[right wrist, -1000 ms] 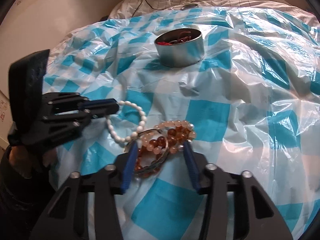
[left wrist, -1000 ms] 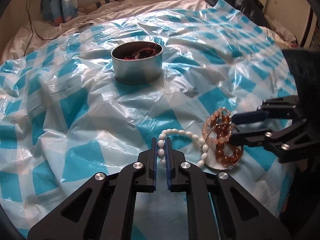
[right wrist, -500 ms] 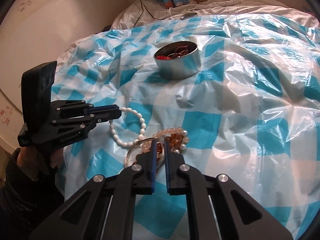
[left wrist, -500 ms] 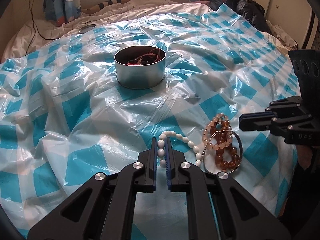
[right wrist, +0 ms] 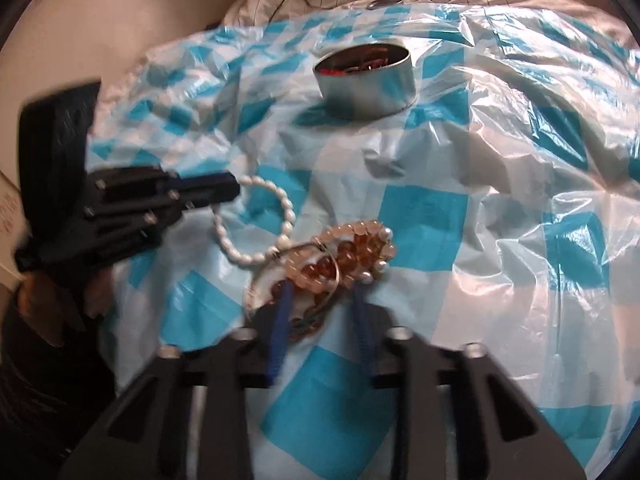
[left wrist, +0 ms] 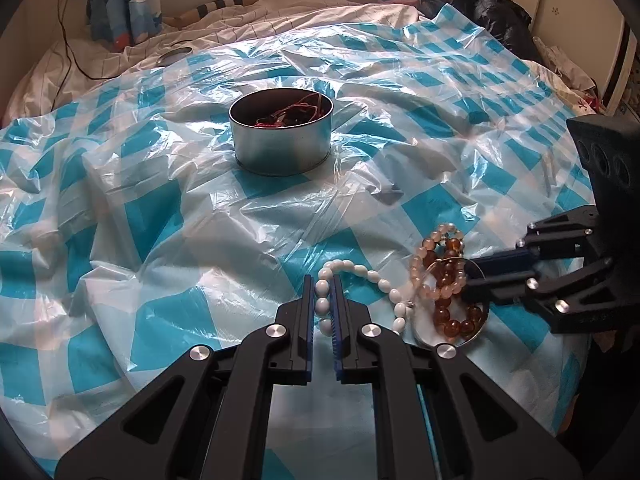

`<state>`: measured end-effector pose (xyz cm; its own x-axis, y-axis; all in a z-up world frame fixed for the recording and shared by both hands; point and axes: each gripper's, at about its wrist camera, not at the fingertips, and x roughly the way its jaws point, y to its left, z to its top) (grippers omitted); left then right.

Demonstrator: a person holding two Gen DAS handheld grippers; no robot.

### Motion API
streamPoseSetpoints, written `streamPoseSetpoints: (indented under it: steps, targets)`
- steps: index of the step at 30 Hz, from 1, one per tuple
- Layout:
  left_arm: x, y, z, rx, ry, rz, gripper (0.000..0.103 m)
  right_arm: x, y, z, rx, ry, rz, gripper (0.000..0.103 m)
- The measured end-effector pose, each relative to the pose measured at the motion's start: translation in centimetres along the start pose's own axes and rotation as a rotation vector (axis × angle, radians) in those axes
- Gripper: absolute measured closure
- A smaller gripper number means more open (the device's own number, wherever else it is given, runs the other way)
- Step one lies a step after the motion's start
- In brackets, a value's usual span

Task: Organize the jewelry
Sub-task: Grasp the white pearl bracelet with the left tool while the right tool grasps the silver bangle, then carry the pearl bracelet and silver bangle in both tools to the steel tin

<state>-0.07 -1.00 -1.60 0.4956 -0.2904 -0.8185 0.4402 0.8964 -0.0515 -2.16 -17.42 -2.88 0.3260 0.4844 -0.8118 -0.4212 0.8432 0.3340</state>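
A white bead bracelet lies on the blue-checked plastic sheet. My left gripper is shut on its near side. Beside it lies a heap of amber and pink bead bracelets with a thin metal bangle. My right gripper is open, its fingers on either side of the heap's near edge. A round metal tin with red cords inside stands farther back.
The crinkled plastic sheet covers a bed. A cable and blue patterned cloth lie at the far left, a dark bag at the far right. The sheet's near edge drops off by my right gripper.
My right gripper was shut and drawn back half a second ago; now it is open again and pushed in around the amber bead heap. My left gripper stays shut on the white bracelet.
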Motion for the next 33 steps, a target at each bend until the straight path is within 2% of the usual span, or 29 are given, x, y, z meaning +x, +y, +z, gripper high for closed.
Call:
streamPoseSetpoints:
  steps: [1,3,7,15,27,33]
  targets:
    - [0.0,0.0,0.0,-0.001,-0.001,-0.002,0.096,-0.1,0.0,0.0,-0.006,-0.006,0.000,0.097]
    - [-0.1,0.0,0.0,-0.001,-0.003,-0.003,0.096,-0.7,0.1,0.1,-0.015,-0.034,0.005,0.100]
    - [-0.2,0.3,0.1,-0.016,-0.018,-0.014,0.096,-1.6,-0.7,0.3,0.013,-0.072,0.011,0.099]
    - [-1.6,0.5,0.7,-0.036,-0.075,-0.038,0.096,-4.2,-2.3,1.2,0.085,-0.205,0.026,0.099]
    - [-4.0,-1.1,2.1,-0.008,-0.210,-0.045,0.096,-4.5,-3.2,2.1,0.124,-0.244,-0.006,0.099]
    - [-4.0,-1.5,2.6,-0.003,-0.234,-0.028,0.096,-4.8,-3.7,2.8,0.148,-0.265,-0.009,0.099]
